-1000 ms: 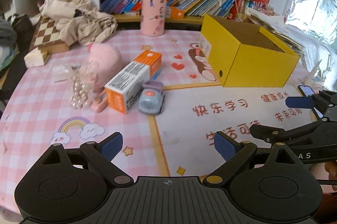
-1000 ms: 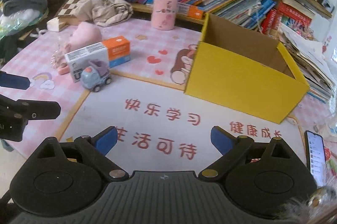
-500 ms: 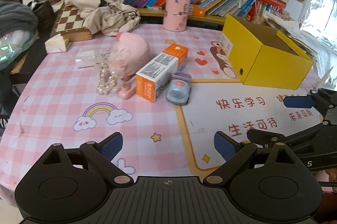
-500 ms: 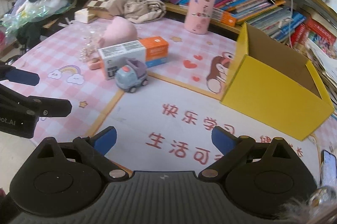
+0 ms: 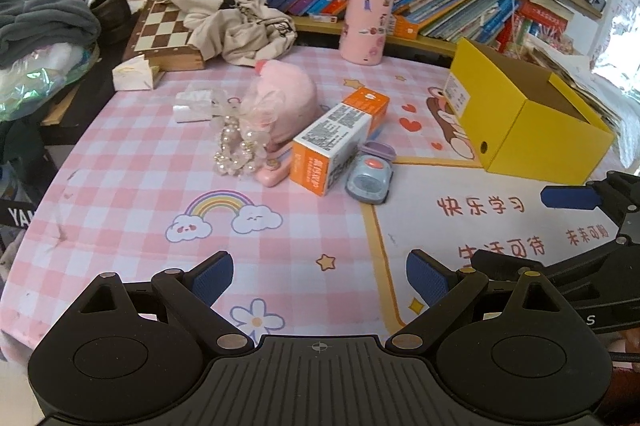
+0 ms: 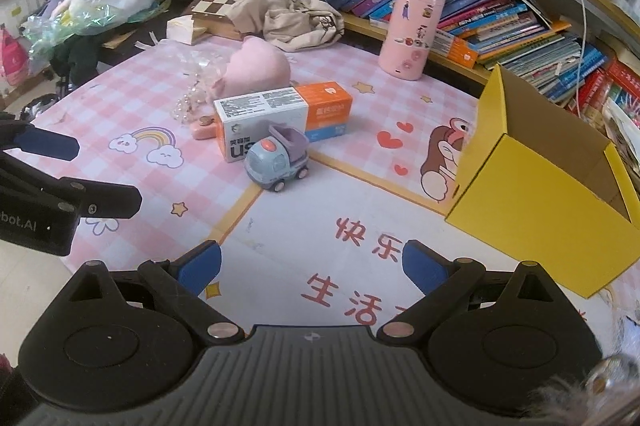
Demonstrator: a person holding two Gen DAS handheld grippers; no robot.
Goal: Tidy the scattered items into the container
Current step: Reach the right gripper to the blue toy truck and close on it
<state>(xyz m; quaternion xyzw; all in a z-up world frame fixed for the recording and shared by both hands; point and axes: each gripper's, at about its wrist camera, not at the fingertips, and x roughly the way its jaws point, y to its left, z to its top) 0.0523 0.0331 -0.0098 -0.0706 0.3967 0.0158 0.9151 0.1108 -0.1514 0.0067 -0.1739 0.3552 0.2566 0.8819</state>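
An open yellow box (image 5: 532,121) (image 6: 544,185) stands at the right of the pink mat. Left of it lies a cluster: an orange-and-white carton (image 5: 340,139) (image 6: 280,117), a small blue-and-purple toy truck (image 5: 370,173) (image 6: 278,161), a pink plush (image 5: 284,103) (image 6: 256,67), a pearl bracelet (image 5: 236,149) and a small pink case (image 5: 274,171). My left gripper (image 5: 318,280) is open and empty, low over the mat's near edge. My right gripper (image 6: 310,266) is open and empty, near the mat's front, short of the truck.
A pink cylinder tin (image 5: 366,21) (image 6: 412,31) stands at the back by a shelf of books (image 5: 440,5). A chessboard box (image 5: 164,33) and beige cloth (image 5: 224,13) lie at the back left. Each gripper shows in the other's view, at its side edge (image 5: 580,226) (image 6: 48,185).
Both views have swung left and back: the item cluster and yellow box have shifted right in frame and more of the table's left side shows. Both grippers stay open.
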